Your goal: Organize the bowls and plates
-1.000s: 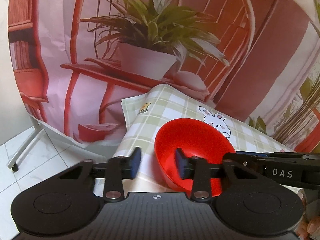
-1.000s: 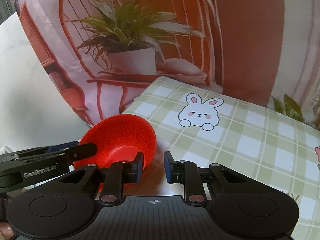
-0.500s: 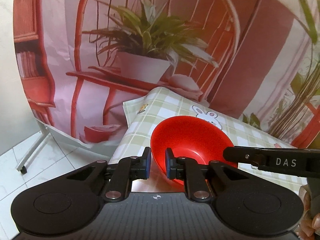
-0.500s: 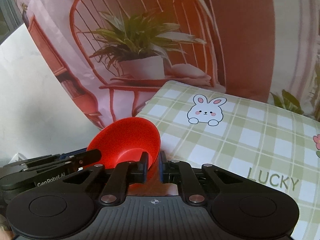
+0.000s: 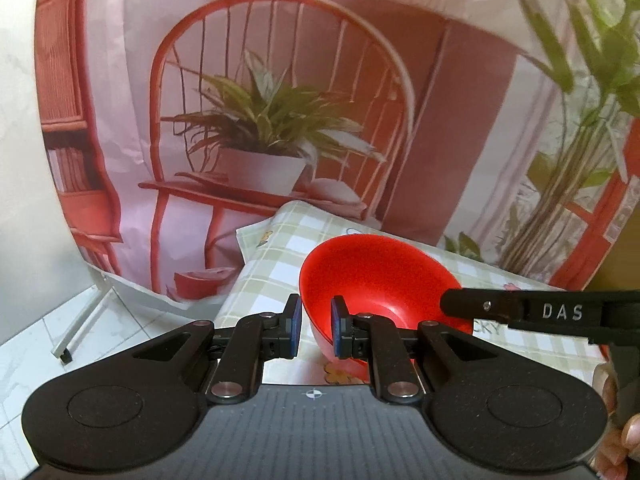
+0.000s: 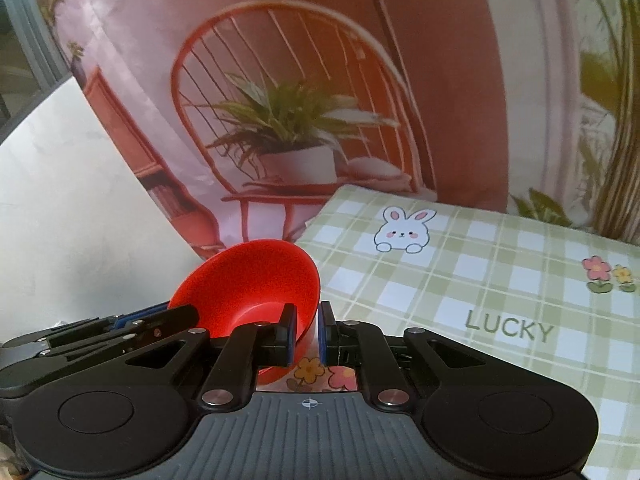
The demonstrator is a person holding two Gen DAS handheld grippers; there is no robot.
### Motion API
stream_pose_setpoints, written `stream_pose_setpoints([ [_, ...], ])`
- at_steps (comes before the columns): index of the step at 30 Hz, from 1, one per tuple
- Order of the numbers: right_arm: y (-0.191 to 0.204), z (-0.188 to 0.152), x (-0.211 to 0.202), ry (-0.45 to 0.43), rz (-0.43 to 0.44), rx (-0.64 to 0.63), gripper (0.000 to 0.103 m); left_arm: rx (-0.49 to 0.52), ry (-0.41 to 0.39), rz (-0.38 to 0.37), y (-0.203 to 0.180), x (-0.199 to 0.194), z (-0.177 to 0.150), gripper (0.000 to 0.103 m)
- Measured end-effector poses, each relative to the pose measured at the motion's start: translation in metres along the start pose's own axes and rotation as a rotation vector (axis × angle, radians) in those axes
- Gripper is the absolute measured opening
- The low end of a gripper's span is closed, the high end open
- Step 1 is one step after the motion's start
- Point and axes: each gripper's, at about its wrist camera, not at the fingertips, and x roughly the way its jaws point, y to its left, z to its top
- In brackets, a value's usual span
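Printed backdrop of a red chair hangs behind the table (image 6: pixel 500 280) with its green check cloth. Step in hand: lifting the red bowl (image 5: pixel 372 276), judged clear of the table near its left corner. Left gripper (image 5: pixel 316 326) and right gripper (image 6: pixel 307 334) each have fingers clamped on opposite rims. Bowl is plain, glossy, empty. Next move calls for matched, level carrying.

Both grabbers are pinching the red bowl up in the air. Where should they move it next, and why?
Probably carry it sideways over the checked tablecloth and lower it there. The left gripper and right gripper each pinch an opposite side of the red bowl's rim, and the bowl hangs near the table's corner, so it has nothing solid underneath yet.
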Motion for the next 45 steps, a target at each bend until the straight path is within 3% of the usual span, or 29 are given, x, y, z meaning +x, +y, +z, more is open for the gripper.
stream_pose_setpoints([
  [9, -0.021, -0.016, -0.060, -0.038, -0.030, -0.011, 0.010, 0.030, -0.018, -0.038, -0.042, -0.041, -0.014, 0.017],
  [19, -0.074, -0.038, -0.120, -0.090, -0.078, 0.056, 0.010, 0.111, -0.013, -0.109, -0.110, -0.060, -0.038, 0.017],
  [31, -0.141, -0.056, -0.190, -0.161, -0.144, 0.122, 0.010, 0.198, -0.002, -0.202, -0.191, -0.065, -0.055, 0.018],
  [45, -0.212, -0.075, -0.242, -0.198, -0.226, 0.197, 0.011, 0.275, 0.038, -0.305, -0.268, -0.046, -0.067, 0.018],
])
